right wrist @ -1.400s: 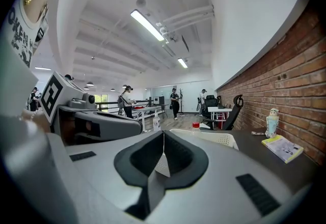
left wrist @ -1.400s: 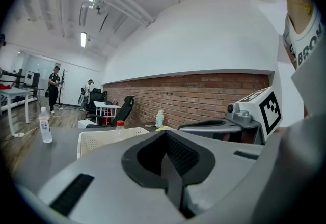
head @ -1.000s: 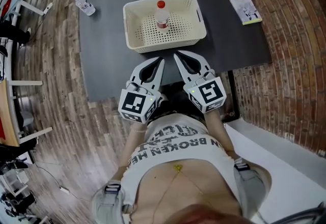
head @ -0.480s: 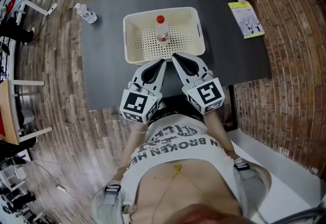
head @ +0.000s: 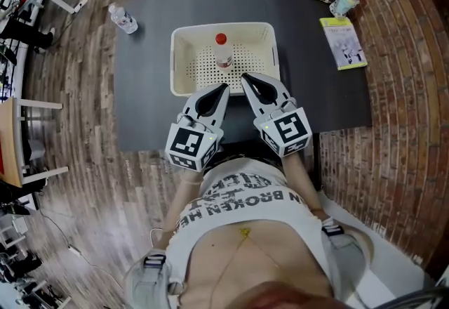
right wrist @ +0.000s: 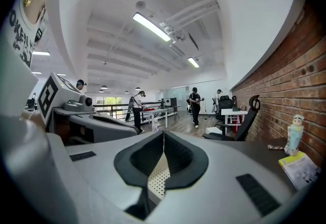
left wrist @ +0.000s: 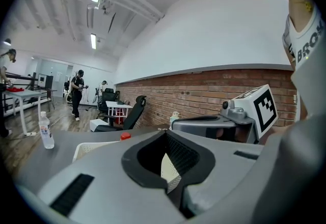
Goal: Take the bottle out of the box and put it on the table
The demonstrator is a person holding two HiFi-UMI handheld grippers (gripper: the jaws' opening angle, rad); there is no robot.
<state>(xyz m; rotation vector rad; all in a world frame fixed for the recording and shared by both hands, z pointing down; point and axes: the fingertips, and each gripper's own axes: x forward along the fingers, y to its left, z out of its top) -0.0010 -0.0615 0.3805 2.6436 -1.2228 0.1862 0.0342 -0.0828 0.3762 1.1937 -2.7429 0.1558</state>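
Observation:
A clear bottle with a red cap (head: 222, 50) stands upright in the cream perforated basket (head: 179, 62) on the dark table (head: 144, 107). My left gripper (head: 225, 87) and right gripper (head: 244, 77) lie side by side, both shut and holding nothing, with their tips at the basket's near rim just short of the bottle. In the left gripper view, the red cap (left wrist: 125, 136) peeks over the left gripper (left wrist: 165, 132) and the basket rim (left wrist: 86, 147) shows at left. Between the jaws of the right gripper (right wrist: 163, 134) I see the basket's perforated floor (right wrist: 156, 176).
A second water bottle (head: 123, 18) stands at the table's far left corner. A yellow-green booklet (head: 343, 43) and a small figurine cup (head: 348, 0) are at the far right. An office chair is behind the table. People stand across the room in both gripper views.
Both grippers have moved forward together from the table's near edge to the basket's near rim. Their jaws stay shut. The bottle has not moved.

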